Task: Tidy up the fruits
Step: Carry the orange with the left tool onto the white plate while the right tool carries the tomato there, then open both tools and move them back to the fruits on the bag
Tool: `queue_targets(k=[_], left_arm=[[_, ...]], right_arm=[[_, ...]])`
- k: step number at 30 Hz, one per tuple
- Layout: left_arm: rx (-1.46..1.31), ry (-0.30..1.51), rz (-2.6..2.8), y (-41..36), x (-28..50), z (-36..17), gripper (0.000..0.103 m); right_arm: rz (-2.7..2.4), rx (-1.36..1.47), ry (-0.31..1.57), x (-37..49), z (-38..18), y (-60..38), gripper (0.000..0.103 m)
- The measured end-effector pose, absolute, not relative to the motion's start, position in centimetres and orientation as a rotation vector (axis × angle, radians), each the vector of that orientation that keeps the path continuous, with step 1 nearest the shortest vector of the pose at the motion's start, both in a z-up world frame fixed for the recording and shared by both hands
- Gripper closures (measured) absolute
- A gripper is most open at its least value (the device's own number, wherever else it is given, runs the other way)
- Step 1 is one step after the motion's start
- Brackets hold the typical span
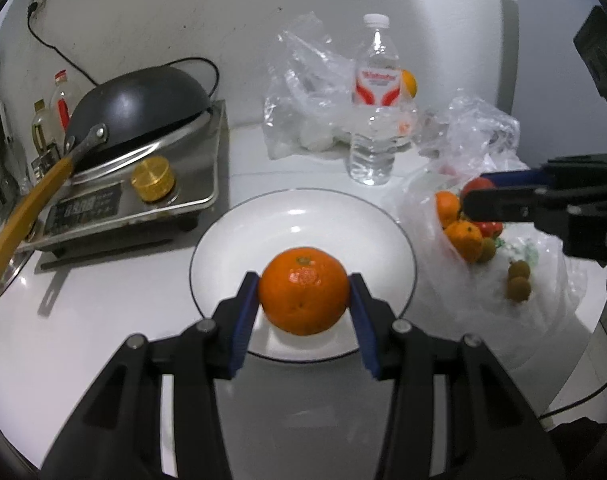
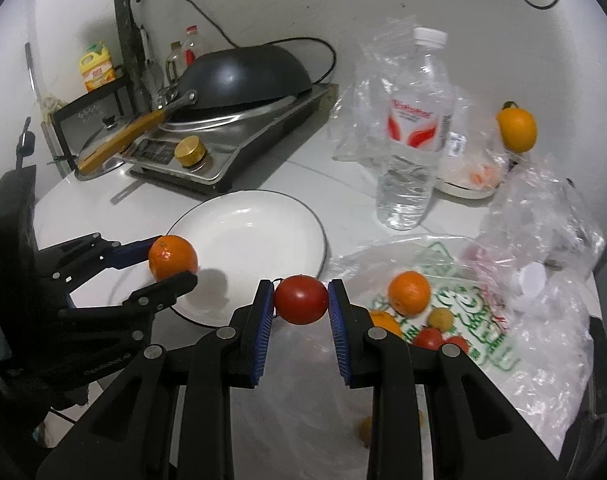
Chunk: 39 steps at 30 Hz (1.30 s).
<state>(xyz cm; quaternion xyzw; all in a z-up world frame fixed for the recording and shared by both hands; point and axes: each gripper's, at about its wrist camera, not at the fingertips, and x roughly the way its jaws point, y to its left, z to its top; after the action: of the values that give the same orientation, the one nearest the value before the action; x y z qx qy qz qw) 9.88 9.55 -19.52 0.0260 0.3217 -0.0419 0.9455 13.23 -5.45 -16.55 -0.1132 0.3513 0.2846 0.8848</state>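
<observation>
So my setup's a white countertop point(image 1: 103, 340), kinda glossy, shoved against a plain white wall point(image 1: 163, 12) with a few scuffs on it. There's a wall outlet point(image 1: 39, 0) up in the corner, black cord trailing down from it toward the steel induction cooker point(image 1: 143, 200), which has a gold knob point(image 1: 153, 180) and a black wok point(image 1: 143, 100) flipped upside down on top. Behind that, a little black rack point(image 2: 91, 104) with a yellow carton point(image 2: 96, 65) and a few oil bottles point(image 2: 189, 50). Lighting's flat and a bit dim.
</observation>
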Motion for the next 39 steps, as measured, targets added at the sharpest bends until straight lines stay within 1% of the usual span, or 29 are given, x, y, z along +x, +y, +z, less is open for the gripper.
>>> queue_targets(k=[17, 28, 39], left_arm=[[-0.002, 0.73, -0.107, 12.8, 12.0, -21.7, 0.057], [-0.036, 0.683, -0.105, 13.8, 11.4, -20.3, 0.056], [-0.055, 0.664, -0.067, 15.1, 9.8, -19.5, 0.055]], right_arm=[[0.692, -0.269, 0.824, 14.8, -19.9, 0.5, 0.074], [0.715, -0.25, 0.885, 15.5, -21.5, 1.6, 0.074], [0.725, -0.256, 0.894, 15.2, -21.8, 2.3, 0.073]])
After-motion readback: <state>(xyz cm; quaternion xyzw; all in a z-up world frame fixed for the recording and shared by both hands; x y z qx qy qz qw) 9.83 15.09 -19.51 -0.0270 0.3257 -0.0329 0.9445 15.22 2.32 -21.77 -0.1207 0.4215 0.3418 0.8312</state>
